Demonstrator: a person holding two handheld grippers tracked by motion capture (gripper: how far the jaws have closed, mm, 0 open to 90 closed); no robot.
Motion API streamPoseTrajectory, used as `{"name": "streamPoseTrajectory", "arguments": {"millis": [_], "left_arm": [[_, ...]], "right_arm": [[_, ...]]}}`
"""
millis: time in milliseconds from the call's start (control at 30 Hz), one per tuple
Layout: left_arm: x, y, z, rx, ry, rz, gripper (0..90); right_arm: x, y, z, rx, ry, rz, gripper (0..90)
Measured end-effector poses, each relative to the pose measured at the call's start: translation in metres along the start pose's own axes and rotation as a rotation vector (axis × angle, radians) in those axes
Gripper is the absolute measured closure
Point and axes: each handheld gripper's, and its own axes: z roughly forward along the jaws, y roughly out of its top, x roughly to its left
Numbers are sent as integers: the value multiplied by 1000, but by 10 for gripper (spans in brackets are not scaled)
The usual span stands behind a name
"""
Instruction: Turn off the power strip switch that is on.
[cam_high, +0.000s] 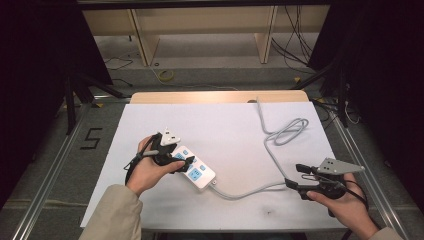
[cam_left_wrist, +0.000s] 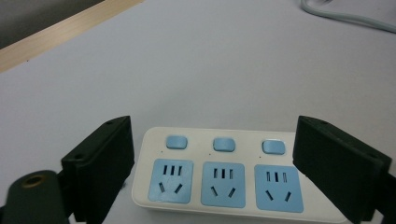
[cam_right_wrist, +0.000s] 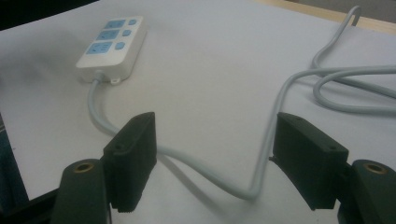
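Note:
A white power strip with three blue sockets and three blue switches lies on the white tabletop, left of centre. My left gripper hovers at its far-left end. In the left gripper view the strip sits between and below the wide-apart jaws, and my left gripper is open with its pads off it. A grey cable runs from the strip to the right and loops back. My right gripper is open astride the cable, not pinching it; the strip lies farther off.
A wooden edge borders the table's far side. Beyond it are wooden shelf legs and loose cables on the floor. A "5" marking lies on the floor at left, and dark stands flank both sides.

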Motion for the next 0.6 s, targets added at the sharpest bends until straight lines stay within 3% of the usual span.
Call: {"name": "streamPoseTrajectory", "arguments": {"millis": [600], "left_arm": [[-6,-19,-15,-30,-7,23,113]], "right_arm": [[0,0,0,0,-1,-2,304]]}}
